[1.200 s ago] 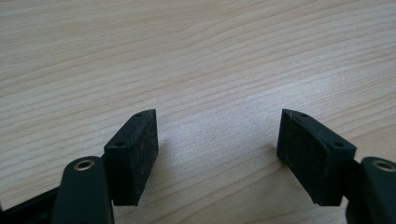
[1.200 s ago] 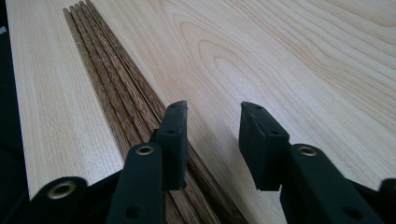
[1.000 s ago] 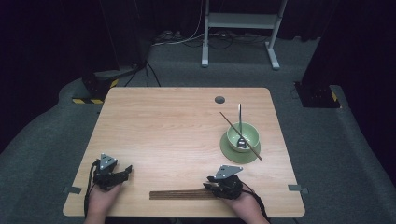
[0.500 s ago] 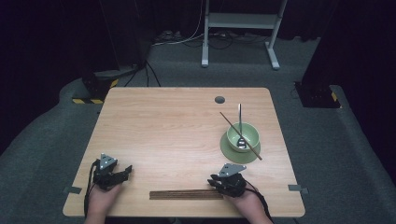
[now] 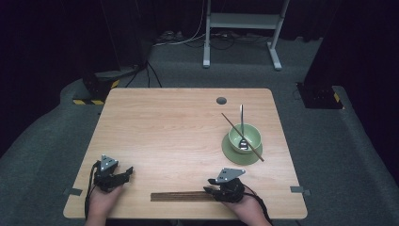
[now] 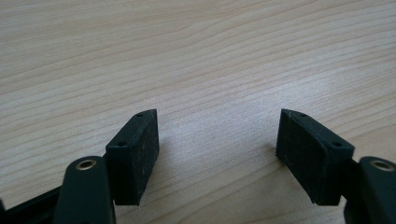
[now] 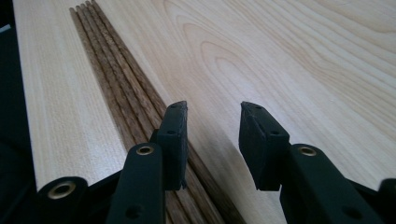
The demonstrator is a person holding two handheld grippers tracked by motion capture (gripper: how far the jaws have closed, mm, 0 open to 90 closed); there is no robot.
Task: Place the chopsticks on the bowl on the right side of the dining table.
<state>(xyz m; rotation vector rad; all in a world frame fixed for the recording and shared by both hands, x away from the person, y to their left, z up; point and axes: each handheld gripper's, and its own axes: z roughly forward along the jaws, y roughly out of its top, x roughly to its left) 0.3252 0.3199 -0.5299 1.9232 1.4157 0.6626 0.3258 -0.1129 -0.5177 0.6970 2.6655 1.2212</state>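
The right claw [image 7: 212, 140], low over the row of dark wooden chopsticks [image 5: 181, 196] at the near edge of the light wooden table [image 5: 169, 127], has just spread slightly, pinching nothing, so a pickup seems imminent.

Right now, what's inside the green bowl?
A metal spoon lies in the green bowl, its handle sticking out past the far rim. One brown chopstick lies slanted across the top. The bowl sits on a green saucer, hiding the saucer's middle.
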